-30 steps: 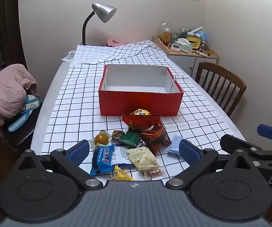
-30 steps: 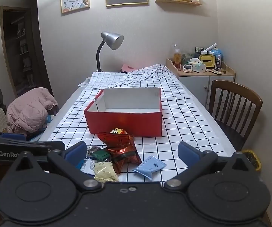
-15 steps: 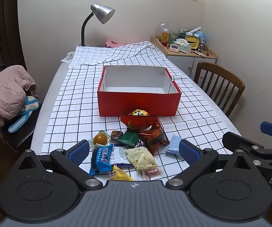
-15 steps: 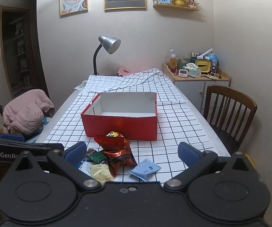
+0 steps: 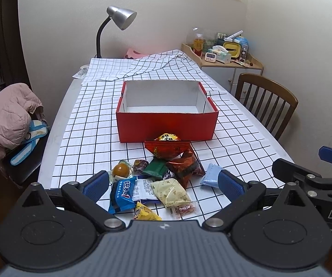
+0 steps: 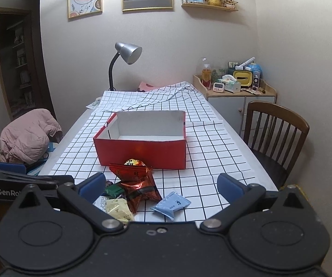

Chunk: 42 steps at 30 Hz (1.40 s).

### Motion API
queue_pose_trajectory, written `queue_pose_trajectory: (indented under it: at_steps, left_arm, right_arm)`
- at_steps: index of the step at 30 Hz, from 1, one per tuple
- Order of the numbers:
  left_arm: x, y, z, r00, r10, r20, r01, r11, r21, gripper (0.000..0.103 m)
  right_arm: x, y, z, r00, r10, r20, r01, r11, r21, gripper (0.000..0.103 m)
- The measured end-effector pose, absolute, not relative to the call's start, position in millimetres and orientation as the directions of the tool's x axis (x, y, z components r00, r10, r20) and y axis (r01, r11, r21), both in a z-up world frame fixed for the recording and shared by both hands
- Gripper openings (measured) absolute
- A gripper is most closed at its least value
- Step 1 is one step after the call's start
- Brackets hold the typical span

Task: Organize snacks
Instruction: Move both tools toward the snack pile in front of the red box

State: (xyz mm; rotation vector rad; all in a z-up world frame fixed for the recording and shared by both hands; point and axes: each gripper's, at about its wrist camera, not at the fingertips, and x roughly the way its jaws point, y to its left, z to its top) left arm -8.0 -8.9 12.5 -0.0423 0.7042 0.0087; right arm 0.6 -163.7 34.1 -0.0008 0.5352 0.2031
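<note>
An empty red box with a white inside stands mid-table; it also shows in the right wrist view. In front of it lies a pile of snack packets: a red bag, a blue packet, a pale yellow pack, a green one and a light blue sachet. My left gripper is open and empty, hovering over the near side of the pile. My right gripper is open and empty, above the pile's right part.
The table has a black-and-white checked cloth. A desk lamp stands at the far end. A wooden chair is on the right; a chair with a pink jacket is on the left. A cluttered cabinet stands in the back right corner.
Both grippers have tilted or risen slightly, so the table and box sit a little lower in both views. Both stay open. The snacks have not moved.
</note>
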Motion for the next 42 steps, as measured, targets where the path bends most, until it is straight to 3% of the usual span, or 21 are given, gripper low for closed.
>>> queue_pose_trajectory:
  at_steps: [42]
  left_arm:
    - [9.8,1.1,-4.1,0.723,0.013,-0.691,-0.060,0.997,-0.044,0.101]
  right_arm:
    - [23.9,-156.1,17.8,0.814,0.232,-0.533,-0.238,0.970,0.059,0.103]
